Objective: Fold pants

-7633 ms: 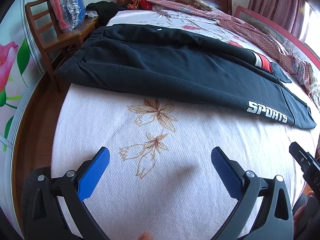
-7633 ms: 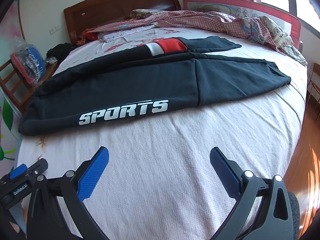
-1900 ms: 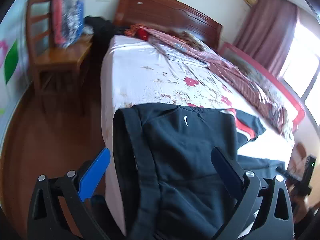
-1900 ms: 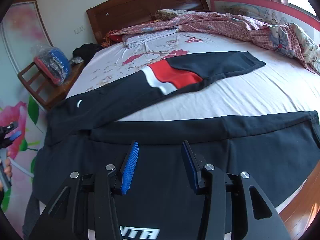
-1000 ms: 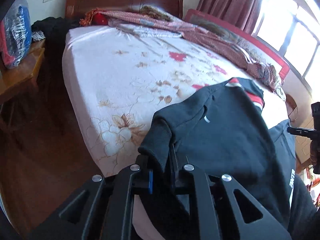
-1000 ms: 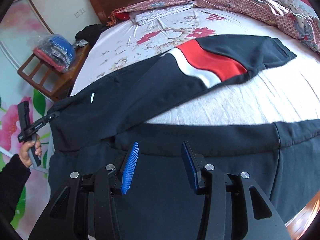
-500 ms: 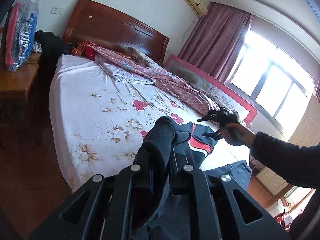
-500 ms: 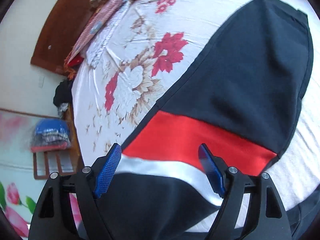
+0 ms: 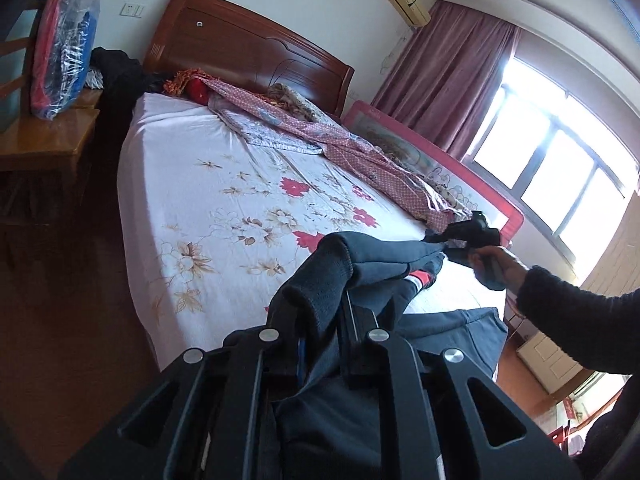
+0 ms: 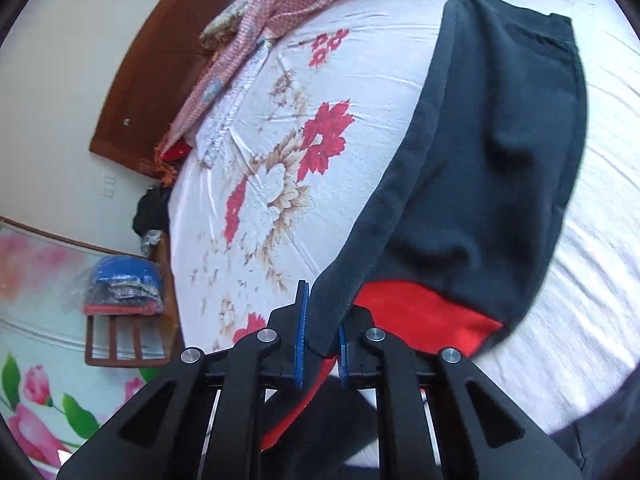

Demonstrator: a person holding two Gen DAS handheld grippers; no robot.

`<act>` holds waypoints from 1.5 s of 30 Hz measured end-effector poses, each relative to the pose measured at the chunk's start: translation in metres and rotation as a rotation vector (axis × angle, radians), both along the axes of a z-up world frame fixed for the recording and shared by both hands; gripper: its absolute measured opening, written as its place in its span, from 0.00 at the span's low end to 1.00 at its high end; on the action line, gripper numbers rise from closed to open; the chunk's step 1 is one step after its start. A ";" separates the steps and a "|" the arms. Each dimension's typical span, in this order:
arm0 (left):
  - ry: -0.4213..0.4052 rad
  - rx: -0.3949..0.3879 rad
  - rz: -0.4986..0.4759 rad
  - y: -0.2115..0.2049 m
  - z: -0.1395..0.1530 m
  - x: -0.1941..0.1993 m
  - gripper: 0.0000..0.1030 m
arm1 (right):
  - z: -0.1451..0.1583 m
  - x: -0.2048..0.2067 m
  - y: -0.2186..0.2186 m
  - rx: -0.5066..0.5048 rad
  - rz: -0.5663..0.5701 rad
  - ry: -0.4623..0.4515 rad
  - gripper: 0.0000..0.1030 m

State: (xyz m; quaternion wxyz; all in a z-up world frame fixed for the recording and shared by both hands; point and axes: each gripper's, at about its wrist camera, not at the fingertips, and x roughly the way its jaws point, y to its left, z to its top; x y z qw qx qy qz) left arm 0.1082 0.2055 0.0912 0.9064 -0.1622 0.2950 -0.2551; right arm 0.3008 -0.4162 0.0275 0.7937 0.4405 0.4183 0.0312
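Observation:
The black pants [image 9: 372, 260] with a red patch lie partly on the bed. My left gripper [image 9: 322, 332] is shut on the ribbed waistband and holds it lifted above the bed's near edge. My right gripper [image 10: 320, 344] is shut on the edge of a black pant leg [image 10: 492, 168] next to its red patch [image 10: 420, 320]; the leg's end lies flat on the sheet. In the left wrist view the right gripper [image 9: 464, 236] shows pinching the leg, with the fabric stretched between both grippers.
The bed has a white floral sheet [image 9: 224, 200], a pink patterned quilt [image 9: 320, 136] along its far side and a wooden headboard [image 9: 240, 48]. A wooden chair [image 9: 44, 136] with a bagged bundle stands left of the bed. Wooden floor lies below.
My right gripper has shut on the pant leg's edge, where it was open above it. My left gripper still holds the waistband, lifted.

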 end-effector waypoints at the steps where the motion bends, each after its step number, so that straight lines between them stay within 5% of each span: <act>1: 0.014 0.010 -0.005 0.001 -0.003 -0.005 0.12 | 0.007 -0.022 -0.004 0.011 0.004 -0.029 0.11; 7: 0.092 0.083 0.002 0.007 -0.025 -0.037 0.18 | 0.015 -0.156 -0.003 0.017 0.037 -0.065 0.10; 14: 0.176 0.208 -0.043 0.001 -0.053 -0.069 0.23 | -0.053 -0.253 0.006 0.068 -0.015 0.031 0.10; 21: 0.187 0.249 -0.045 0.004 -0.059 -0.079 0.24 | -0.054 -0.278 0.012 0.052 -0.047 0.003 0.10; 25: 0.181 0.363 -0.083 -0.001 -0.065 -0.079 0.29 | -0.049 -0.289 0.011 0.030 -0.035 0.006 0.10; 30: 0.230 0.473 -0.038 0.009 -0.085 -0.070 0.31 | -0.066 -0.304 0.015 0.036 -0.039 0.056 0.10; 34: 0.263 0.475 0.036 0.026 -0.090 -0.067 0.30 | -0.081 -0.306 0.009 0.013 -0.040 0.097 0.10; 36: 0.257 0.544 0.133 0.032 -0.086 -0.068 0.30 | -0.092 -0.301 0.008 -0.004 -0.033 0.129 0.10; 39: 0.169 0.535 0.254 0.031 -0.053 -0.074 0.32 | -0.104 -0.299 0.004 0.048 -0.056 0.171 0.15; 41: 0.056 0.535 0.258 0.006 -0.019 -0.081 0.50 | -0.093 -0.304 0.001 0.032 -0.098 0.194 0.34; 42: 0.002 0.526 0.236 -0.012 -0.004 -0.084 0.72 | -0.080 -0.306 0.001 -0.021 -0.108 0.183 0.37; 43: -0.054 0.518 0.191 -0.035 0.008 -0.087 0.81 | -0.065 -0.306 0.001 -0.106 -0.105 0.171 0.39; 45: -0.107 0.522 0.062 -0.087 0.018 -0.087 0.81 | -0.033 -0.300 -0.002 -0.309 -0.114 0.151 0.41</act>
